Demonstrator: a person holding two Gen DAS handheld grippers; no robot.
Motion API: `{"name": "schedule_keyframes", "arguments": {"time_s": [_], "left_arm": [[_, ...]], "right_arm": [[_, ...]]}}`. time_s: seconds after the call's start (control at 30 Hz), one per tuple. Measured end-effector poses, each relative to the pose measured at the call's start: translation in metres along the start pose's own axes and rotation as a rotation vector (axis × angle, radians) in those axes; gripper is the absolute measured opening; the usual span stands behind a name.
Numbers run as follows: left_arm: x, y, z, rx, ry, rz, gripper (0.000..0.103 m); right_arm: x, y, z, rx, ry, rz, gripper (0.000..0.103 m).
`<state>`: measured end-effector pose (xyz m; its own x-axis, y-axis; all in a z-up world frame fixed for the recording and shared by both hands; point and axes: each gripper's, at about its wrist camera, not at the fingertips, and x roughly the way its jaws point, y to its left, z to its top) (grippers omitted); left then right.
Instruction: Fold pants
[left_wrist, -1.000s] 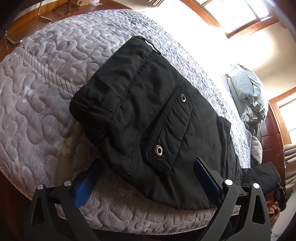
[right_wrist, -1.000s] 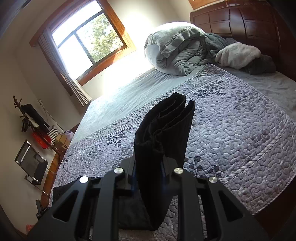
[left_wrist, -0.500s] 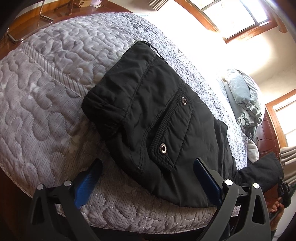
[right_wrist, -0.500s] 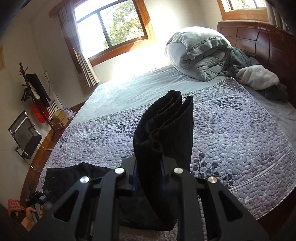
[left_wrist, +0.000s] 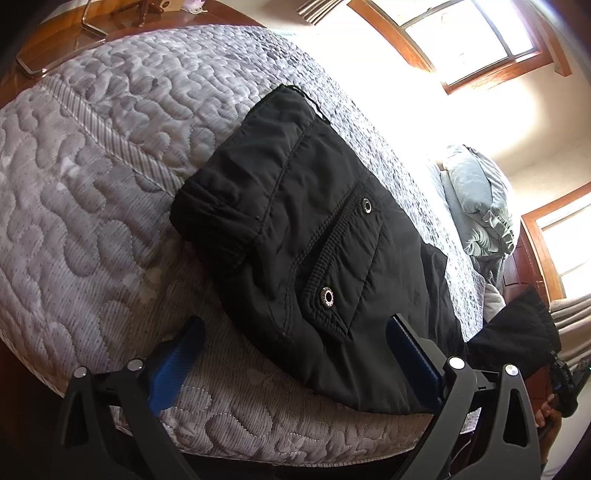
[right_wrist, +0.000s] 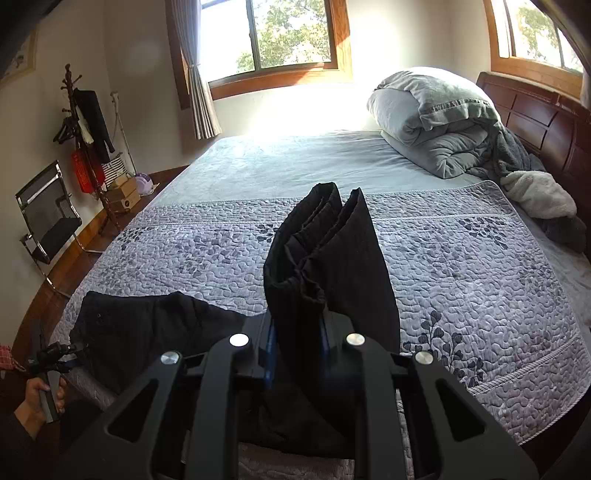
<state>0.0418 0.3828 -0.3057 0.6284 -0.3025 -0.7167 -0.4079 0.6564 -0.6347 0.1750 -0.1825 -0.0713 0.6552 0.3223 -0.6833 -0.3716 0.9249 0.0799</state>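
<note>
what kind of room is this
A bedroom, most likely in a home. A large bed with a quilted grey cover fills the view, a rolled duvet lies by the dark wooden headboard, and a coat stand stands by the wall.

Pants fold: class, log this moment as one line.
right gripper: shut on pants, leg ends lifted | left gripper: open, by waist | quilt under pants

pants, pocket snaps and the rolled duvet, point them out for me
pants (left_wrist: 317, 206), left wrist view, on the seat panel above the pocket
lower snap (left_wrist: 327, 297), left wrist view, on the metal ring
upper snap (left_wrist: 366, 205), left wrist view, on the metal ring
duvet (right_wrist: 436, 122), right wrist view, on the roll's middle
</note>
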Motion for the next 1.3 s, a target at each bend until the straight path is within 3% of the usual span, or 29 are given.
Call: {"name": "schedule_keyframes", "arguments": {"time_s": [0.2, 0.57, 0.97, 1.3], "left_arm": [[-0.001, 0.003, -0.003, 0.007, 0.006, -0.004, 0.099], [-0.002, 0.005, -0.001, 0.000, 0.009, -0.022, 0.099], [0.001, 0.006, -0.001, 0.008, 0.018, -0.025, 0.099], [0.005, 0.006, -0.002, 0.023, 0.030, -0.022, 0.099]], "right_arm": [[0.016, 0.037, -0.018, -0.097, 0.028, -0.013, 0.017], [0.047, 0.079, -0.055, -0.159, 0.104, 0.003, 0.016], [0.095, 0.144, -0.121, -0.484, 0.216, -0.057, 0.016], [0.125, 0.169, -0.158, -0.654, 0.274, -0.084, 0.016]]}}
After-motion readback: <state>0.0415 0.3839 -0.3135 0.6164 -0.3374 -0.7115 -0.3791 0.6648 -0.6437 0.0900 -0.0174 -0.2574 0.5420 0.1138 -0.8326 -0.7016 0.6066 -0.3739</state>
